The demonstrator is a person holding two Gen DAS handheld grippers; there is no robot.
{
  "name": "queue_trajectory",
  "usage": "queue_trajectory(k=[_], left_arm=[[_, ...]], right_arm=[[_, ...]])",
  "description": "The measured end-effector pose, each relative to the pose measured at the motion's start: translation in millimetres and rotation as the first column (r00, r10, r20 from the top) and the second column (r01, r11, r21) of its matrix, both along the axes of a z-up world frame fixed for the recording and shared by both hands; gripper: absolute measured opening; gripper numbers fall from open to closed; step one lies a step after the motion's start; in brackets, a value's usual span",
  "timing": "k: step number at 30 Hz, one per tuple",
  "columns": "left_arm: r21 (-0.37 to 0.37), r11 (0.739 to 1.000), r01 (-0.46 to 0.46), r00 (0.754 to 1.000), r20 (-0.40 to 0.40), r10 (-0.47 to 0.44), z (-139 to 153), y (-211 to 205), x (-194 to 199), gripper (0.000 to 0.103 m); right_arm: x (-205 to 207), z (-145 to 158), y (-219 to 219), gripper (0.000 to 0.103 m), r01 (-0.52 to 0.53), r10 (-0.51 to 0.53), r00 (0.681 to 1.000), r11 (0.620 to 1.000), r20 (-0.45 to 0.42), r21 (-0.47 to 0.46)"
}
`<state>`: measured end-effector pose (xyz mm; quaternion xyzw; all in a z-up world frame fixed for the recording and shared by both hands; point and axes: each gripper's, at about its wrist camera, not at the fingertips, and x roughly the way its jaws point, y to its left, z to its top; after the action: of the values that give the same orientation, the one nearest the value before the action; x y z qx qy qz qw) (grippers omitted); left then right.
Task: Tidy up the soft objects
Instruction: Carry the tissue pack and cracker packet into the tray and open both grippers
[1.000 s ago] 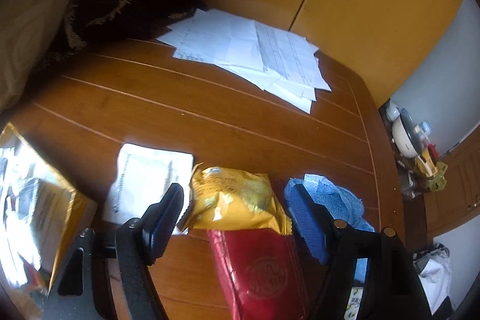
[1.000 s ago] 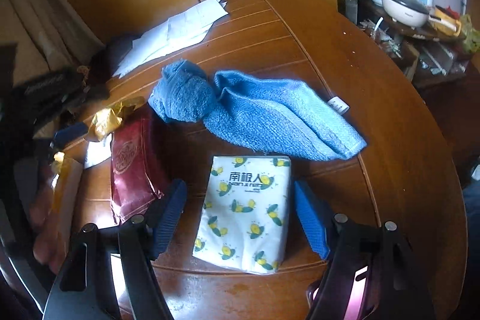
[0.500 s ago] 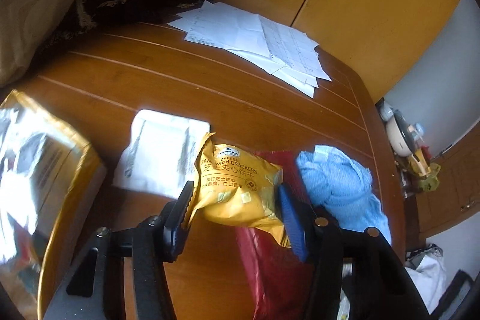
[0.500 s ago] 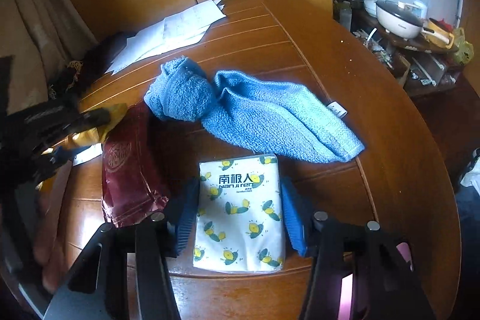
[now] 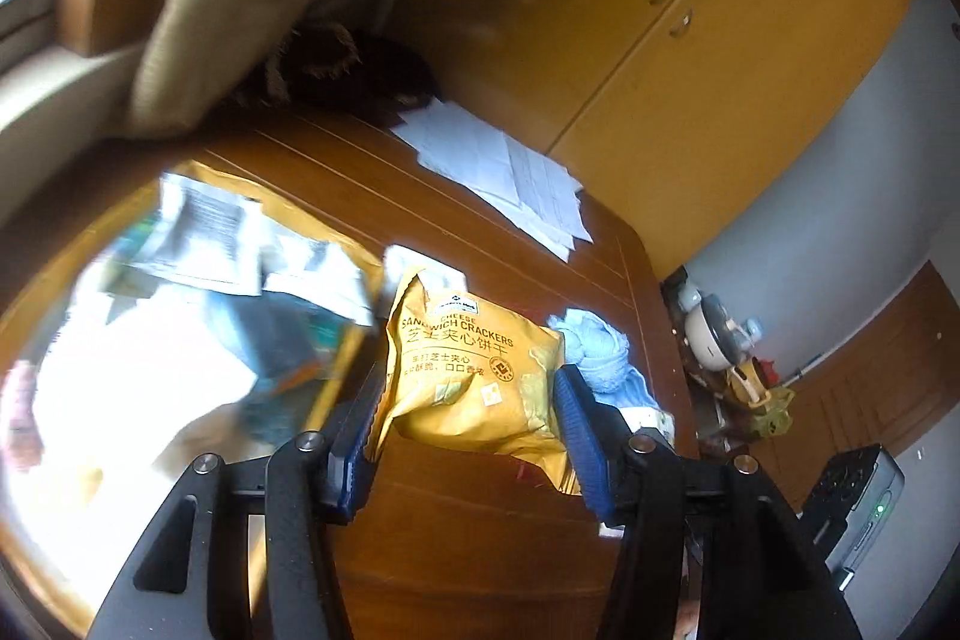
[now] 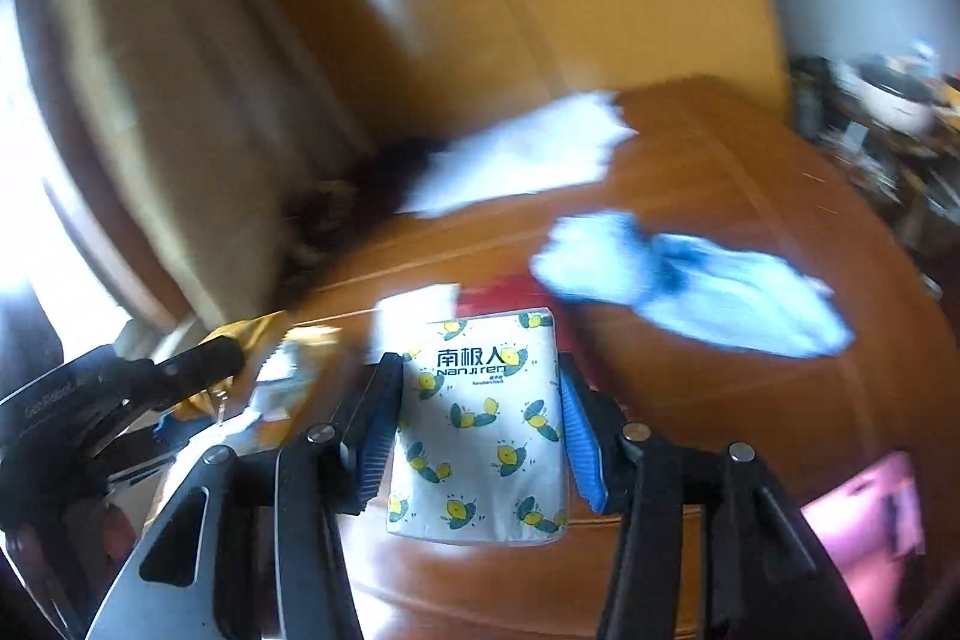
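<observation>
Fingers clamp cracker bag (image 5: 474, 376) and tissue pack (image 6: 480, 430); blue towel (image 6: 690, 280) beside.

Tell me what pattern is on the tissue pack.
Yellow lemons with green leaves on white, clearest in the right wrist view: tissue pack.

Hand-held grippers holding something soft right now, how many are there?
2. The left hand-held gripper squeezes the yellow cracker bag; the right hand-held gripper squeezes the lemon-print tissue pack.

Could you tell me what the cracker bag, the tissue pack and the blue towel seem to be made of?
Cracker bag: likely glossy plastic or foil film, crinkled with highlights. Tissue pack: apparently thin printed plastic wrap, smooth, faint sheen. Blue towel: probably terry cloth, matte and limp, though blurred.
</observation>
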<state>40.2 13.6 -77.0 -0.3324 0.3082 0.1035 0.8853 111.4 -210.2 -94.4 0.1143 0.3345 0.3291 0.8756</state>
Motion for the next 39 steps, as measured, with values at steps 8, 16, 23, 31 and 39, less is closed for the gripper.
queue_trajectory(k=[8,16,23,31,39], left_arm=[[0.036,0.968,-0.248,0.969,0.011,0.248,10.7,58.4,-95.3,0.057],[0.036,0.913,-0.407,0.913,-0.022,0.408,-5.8,104.1,-139.4,0.057],[-0.002,0.928,-0.374,0.925,-0.080,0.372,-32.8,111.6,-135.2,0.057],[0.003,0.952,-0.305,0.943,-0.136,0.303,-56.6,100.6,-111.5,0.057],[0.011,0.959,-0.284,0.949,-0.139,0.283,-61.8,99.1,-99.6,0.063]], right_arm=[[-30.4,11.5,87.4,0.049,-0.378,0.382,0.924,0.921,-0.028,0.096],[-107.1,7.7,167.5,0.049,-0.651,0.651,0.759,0.759,0.011,-0.002],[-124.6,-41.6,204.3,0.049,-0.684,0.670,0.729,0.721,-0.138,-0.111],[-109.9,-39.2,180.2,0.049,-0.625,0.626,0.776,0.750,-0.075,-0.215],[-115.9,-43.9,182.1,0.056,-0.637,0.640,0.767,0.750,-0.050,-0.177]])
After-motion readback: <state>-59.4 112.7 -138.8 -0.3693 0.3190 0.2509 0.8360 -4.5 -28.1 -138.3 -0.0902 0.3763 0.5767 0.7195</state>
